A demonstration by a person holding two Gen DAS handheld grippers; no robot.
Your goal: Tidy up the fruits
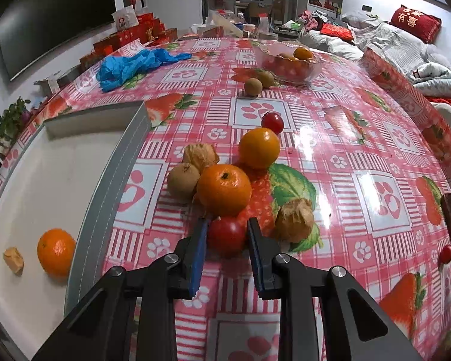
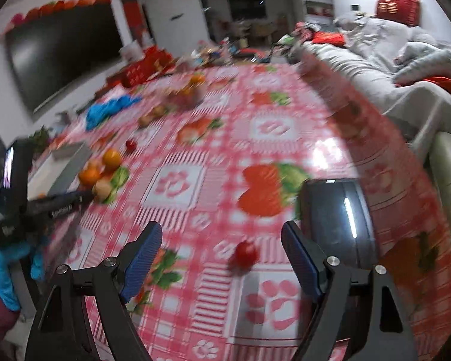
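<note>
My left gripper (image 1: pixel 228 225) is shut on a red cherry tomato (image 1: pixel 227 236) at the near edge of a fruit cluster on the table. Just beyond it lie an orange mandarin (image 1: pixel 224 189), a yellow-orange fruit (image 1: pixel 259 148), a brown longan (image 1: pixel 183 180) and two papery husked fruits (image 1: pixel 294 219). At left, a white tray (image 1: pixel 45 186) holds a mandarin (image 1: pixel 56 251) and a husk scrap (image 1: pixel 13 260). My right gripper (image 2: pixel 222 231) stands open above the cloth; a red tomato (image 2: pixel 245 255) lies between its fingers, untouched. The right wrist view is blurred.
A glass bowl (image 1: pixel 288 63) of fruit stands far back, with two brown fruits (image 1: pixel 253 86) before it. A blue plastic bag (image 1: pixel 135 63) lies at back left. A dark container (image 2: pixel 336 219) sits just right of my right gripper. A sofa borders the table's right edge.
</note>
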